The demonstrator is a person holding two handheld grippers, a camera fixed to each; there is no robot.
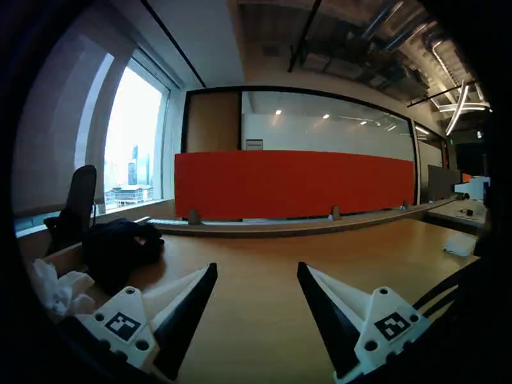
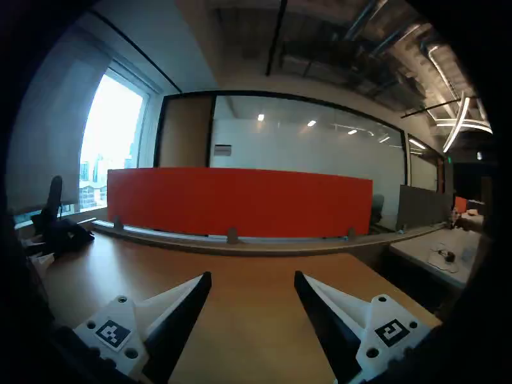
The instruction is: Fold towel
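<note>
Here, left gripper (image 1: 256, 265) and right gripper (image 2: 252, 274), jaws wide — white towel (image 1: 54, 291) half cut off.

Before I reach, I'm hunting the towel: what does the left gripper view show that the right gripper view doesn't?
Left gripper view: a crumpled white cloth at lower left and a small white cloth far right. Right gripper view: a neighbouring pale desk with cables. Both: the wooden table, the long orange-red divider panel, and open tongs on the left gripper and right gripper.
</note>
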